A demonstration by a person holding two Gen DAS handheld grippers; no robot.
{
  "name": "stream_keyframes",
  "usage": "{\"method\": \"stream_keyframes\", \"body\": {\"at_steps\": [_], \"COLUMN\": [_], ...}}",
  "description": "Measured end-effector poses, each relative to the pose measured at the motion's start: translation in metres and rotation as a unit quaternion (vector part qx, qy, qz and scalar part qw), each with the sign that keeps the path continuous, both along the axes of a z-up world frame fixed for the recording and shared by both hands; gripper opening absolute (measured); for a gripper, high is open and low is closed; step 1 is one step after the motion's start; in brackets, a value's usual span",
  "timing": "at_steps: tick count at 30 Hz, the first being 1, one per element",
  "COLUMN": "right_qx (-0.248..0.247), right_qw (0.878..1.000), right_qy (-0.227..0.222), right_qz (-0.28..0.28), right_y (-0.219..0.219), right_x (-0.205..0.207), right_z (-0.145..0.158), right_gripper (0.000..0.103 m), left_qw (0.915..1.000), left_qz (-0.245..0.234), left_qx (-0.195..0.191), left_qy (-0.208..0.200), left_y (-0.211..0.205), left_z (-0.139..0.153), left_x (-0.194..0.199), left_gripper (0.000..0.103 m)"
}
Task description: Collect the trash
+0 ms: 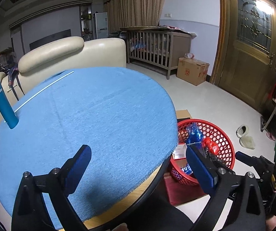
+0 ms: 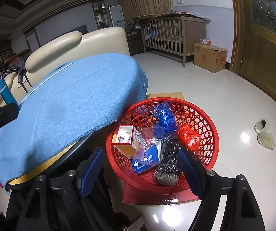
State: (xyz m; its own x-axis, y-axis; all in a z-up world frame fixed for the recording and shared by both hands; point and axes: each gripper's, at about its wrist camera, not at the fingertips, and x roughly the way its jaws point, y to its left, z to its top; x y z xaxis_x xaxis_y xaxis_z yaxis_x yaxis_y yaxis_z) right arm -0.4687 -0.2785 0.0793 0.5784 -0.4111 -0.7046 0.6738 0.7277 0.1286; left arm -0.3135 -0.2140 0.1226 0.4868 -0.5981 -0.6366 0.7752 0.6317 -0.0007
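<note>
A red mesh basket stands on the floor beside the round table, which is covered by a blue cloth. In the basket lie a blue bag, a red bag, a black bag, a grey lump, an orange-and-white box and a clear pack over a blue box. My right gripper hangs open over the basket's near side, holding nothing. My left gripper is wide open and empty above the table's near edge, with the basket to its right.
A teal bottle and a thin white stick lie on the table's far left. Behind are a cream sofa, a wooden crib and a cardboard box. Slippers sit on the tiled floor.
</note>
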Motion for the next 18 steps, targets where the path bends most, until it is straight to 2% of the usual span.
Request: {"method": "stream_keyframes", "body": {"at_steps": [18], "right_qx": [-0.013], "right_qw": [1.000], "right_qy": [-0.008], "right_qz": [-0.009], "right_y": [0.0014], "right_x": [-0.0024], "right_z": [0.0045], "right_gripper": [0.082], "left_qw": [0.9999], "left_qz": [0.006], "left_qx": [0.007], "left_qy": [0.005], "left_y": [-0.0008], "left_z": [-0.0069], "left_x": [0.0006], "left_gripper": [0.099]}}
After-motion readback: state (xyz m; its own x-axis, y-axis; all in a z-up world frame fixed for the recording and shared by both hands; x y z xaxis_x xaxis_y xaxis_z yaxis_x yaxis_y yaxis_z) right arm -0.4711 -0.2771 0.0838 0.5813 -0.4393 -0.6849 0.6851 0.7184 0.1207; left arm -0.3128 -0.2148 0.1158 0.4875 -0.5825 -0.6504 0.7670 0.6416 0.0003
